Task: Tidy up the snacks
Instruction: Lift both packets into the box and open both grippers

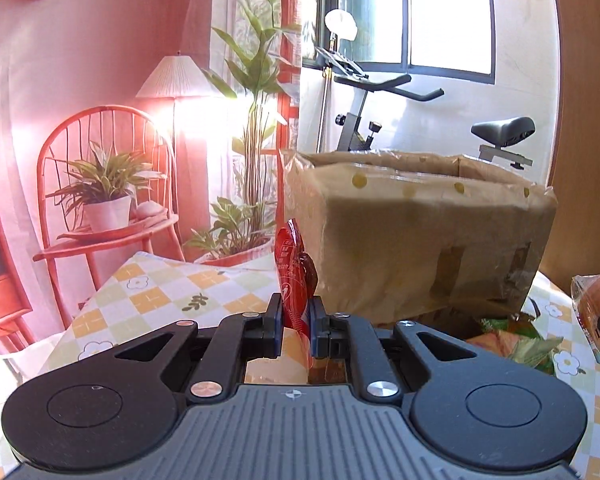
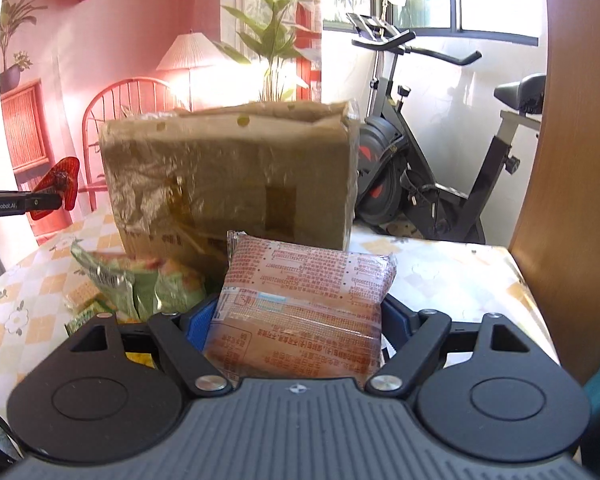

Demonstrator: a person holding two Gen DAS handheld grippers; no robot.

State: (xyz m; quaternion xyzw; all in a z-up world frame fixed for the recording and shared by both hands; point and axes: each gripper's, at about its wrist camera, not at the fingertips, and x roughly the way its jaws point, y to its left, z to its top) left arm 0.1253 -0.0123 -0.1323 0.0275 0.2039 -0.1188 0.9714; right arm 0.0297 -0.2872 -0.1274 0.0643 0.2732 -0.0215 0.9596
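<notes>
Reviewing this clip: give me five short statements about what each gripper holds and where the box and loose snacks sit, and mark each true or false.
1. The left gripper is shut on a red packet. True.
2. The right gripper is open with nothing between its fingers. False: it grips an orange snack pack printed with text.
3. The cardboard box stands on the checked tablecloth with its top open. True.
4. Green snack packets lie inside the box. False: they lie on the tablecloth in front of it.
5. An exercise bike stands behind the table, near the window. True.
</notes>
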